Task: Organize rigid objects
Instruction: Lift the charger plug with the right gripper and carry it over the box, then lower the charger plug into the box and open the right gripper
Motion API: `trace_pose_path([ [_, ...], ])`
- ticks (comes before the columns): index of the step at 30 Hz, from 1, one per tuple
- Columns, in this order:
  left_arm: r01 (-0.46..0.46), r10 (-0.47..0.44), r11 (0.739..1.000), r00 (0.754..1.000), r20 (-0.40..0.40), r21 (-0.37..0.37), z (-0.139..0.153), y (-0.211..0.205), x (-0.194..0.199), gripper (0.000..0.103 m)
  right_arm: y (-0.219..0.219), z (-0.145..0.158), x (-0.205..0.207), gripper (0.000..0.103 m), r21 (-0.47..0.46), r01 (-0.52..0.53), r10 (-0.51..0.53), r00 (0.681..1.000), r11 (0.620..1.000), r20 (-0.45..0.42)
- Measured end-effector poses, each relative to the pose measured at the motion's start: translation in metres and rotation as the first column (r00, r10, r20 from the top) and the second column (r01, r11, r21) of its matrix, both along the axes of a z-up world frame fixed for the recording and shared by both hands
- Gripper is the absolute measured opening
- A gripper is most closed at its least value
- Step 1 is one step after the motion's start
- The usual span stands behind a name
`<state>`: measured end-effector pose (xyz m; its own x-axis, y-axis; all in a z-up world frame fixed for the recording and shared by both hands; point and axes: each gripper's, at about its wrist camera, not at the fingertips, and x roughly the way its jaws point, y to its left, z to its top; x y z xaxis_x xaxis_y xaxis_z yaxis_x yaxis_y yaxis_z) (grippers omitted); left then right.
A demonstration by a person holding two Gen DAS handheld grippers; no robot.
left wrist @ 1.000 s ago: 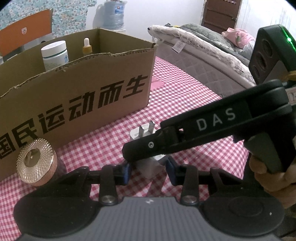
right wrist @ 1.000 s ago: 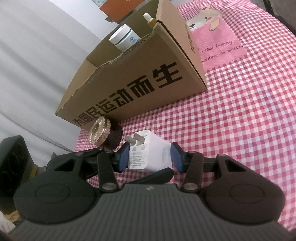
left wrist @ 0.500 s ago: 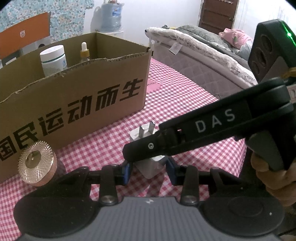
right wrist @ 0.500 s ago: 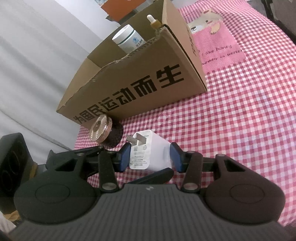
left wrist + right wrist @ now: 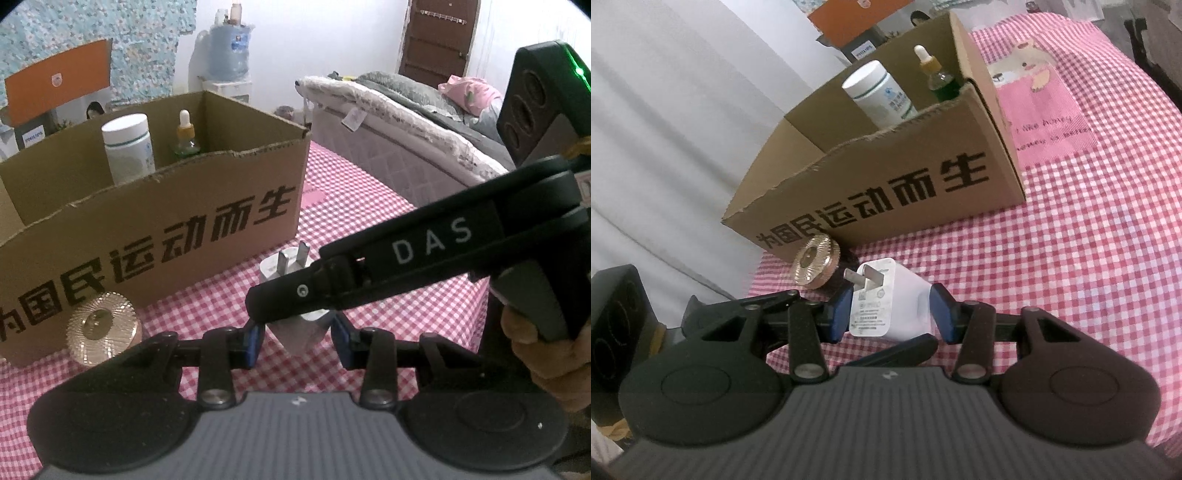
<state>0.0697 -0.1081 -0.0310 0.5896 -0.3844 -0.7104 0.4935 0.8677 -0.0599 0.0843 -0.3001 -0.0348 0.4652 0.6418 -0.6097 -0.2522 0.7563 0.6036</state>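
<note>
A white plug charger [image 5: 890, 306] sits between the blue pads of my right gripper [image 5: 891, 314], which is shut on it and holds it above the checked cloth. In the left wrist view the charger [image 5: 295, 325] shows between the pads of my left gripper [image 5: 297, 341], which is also shut on it. The right gripper's finger [image 5: 369, 266] crosses above it. A gold-lidded jar [image 5: 816, 267] lies by the cardboard box [image 5: 886, 184], and shows in the left view [image 5: 101, 328]. The box [image 5: 147, 229] holds a white bottle [image 5: 127, 147] and a dropper bottle [image 5: 186, 138].
The pink and white checked tablecloth [image 5: 1089, 240] spreads right of the box. A bed [image 5: 406, 122] stands beyond the table's far edge. A grey curtain [image 5: 665, 129] hangs behind the box. A water jug [image 5: 229, 51] stands at the back.
Both grippers have risen with the charger between them; the box top and the bottles inside it show more fully. The jar has not moved.
</note>
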Motion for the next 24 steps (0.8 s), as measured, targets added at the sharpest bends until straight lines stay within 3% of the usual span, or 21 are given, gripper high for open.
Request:
trace_pose_path([
  [10,-0.050,0.052,0.999,0.993,0.104,-0.020,0.041,0.021,-0.006,0.040,0.020,0.043,-0.003,0.045,-0.015,-0.034,0.035,0.994,0.999,0.103],
  [17,-0.114,0.120,0.992,0.980,0.156,-0.046,0.087,0.044,0.028,0.042,0.049,0.094,0.032,0.045,-0.037,-0.091,0.096,0.974,0.995,0.204],
  [19,-0.120,0.125,0.992,0.981,0.150,-0.047,0.094,0.048,0.048,0.042,0.055,0.103,0.050,0.045,-0.040,-0.105,0.111,0.972,0.994,0.209],
  [24,-0.126,0.129,0.989,0.991,0.033,-0.076,0.086,0.057,0.111,0.042,0.061,0.102,0.108,0.045,-0.055,-0.122,0.129,0.981,0.991,0.145],
])
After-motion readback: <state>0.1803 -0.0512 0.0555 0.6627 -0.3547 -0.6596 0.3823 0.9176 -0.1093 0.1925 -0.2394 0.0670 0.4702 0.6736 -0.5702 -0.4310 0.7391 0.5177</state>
